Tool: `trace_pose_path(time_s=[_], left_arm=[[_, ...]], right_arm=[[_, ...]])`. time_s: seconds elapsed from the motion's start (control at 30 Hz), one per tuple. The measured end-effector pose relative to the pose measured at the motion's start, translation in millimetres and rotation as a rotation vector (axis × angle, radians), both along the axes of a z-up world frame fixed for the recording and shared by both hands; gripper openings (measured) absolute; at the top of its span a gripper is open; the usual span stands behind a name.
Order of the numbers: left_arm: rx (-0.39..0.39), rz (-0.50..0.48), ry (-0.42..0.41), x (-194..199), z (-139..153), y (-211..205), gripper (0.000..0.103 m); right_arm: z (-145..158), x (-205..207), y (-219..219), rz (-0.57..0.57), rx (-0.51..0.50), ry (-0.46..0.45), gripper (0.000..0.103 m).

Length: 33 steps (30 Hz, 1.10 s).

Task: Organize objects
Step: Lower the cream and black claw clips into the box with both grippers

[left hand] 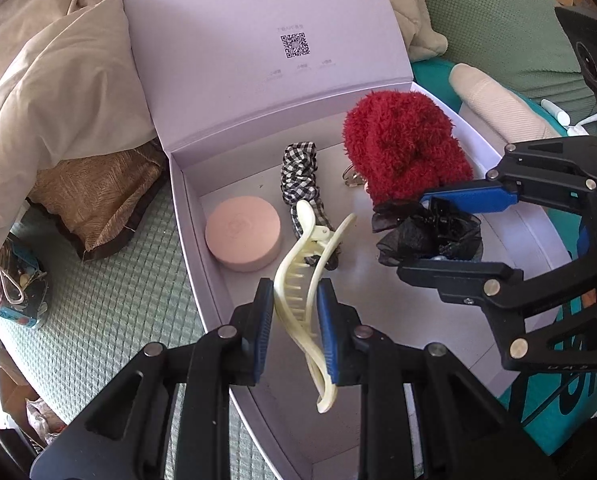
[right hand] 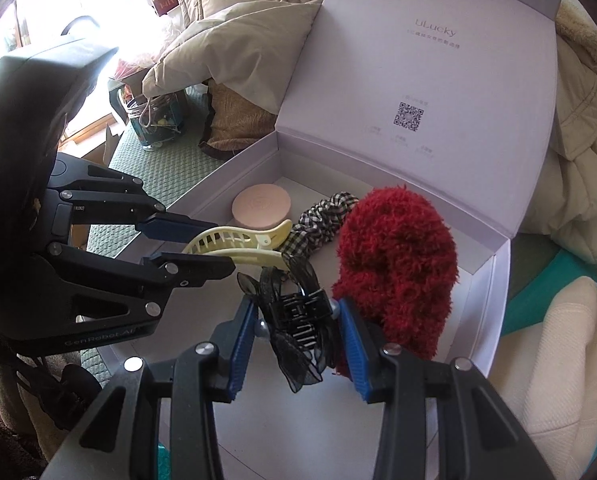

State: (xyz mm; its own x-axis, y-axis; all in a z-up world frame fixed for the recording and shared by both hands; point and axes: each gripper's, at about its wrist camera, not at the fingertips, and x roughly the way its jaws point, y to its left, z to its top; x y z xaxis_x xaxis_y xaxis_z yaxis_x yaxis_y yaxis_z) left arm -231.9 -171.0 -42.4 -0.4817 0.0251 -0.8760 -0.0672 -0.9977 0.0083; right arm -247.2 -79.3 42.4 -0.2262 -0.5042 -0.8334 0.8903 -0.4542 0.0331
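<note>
Over the open box (left hand: 186, 216), we hold a cream clip (left hand: 310, 280) pinched in our left claw (left hand: 294, 320), while our right claw (right hand: 296, 328), at three o'clock from it, is clamped on a black clip (right hand: 294, 312) trimmed with black gauze. Inside the box, a pink puck (left hand: 243, 237) lies at nine o'clock, a checked scrunchie (left hand: 298, 172) at the middle and a red scrunchie (left hand: 402, 148) at two o'clock. The raised lid (left hand: 258, 40) shows a QR code (left hand: 295, 45).
</note>
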Motion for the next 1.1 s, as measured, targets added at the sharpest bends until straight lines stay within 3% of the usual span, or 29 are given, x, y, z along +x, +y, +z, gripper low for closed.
trace_pose_path(time_s=[0.93,1.03,1.1], left_arm=[[-0.058,0.004,-0.021,-11.6,-10.6,11.9,0.022],[-0.058,0.014,-0.016,-11.4,-8.1,11.5,0.023],[-0.054,0.028,-0.003,-10.6,-4.8,9.8,0.028]], right_arm=[[-24.8,-2.8,0.1,-0.052,0.109,-0.047,0.042],[-23.8,-0.3,1.9,-0.051,0.108,-0.046,0.043],[-21.2,0.7,3.2,-0.050,0.098,-0.049,0.051]])
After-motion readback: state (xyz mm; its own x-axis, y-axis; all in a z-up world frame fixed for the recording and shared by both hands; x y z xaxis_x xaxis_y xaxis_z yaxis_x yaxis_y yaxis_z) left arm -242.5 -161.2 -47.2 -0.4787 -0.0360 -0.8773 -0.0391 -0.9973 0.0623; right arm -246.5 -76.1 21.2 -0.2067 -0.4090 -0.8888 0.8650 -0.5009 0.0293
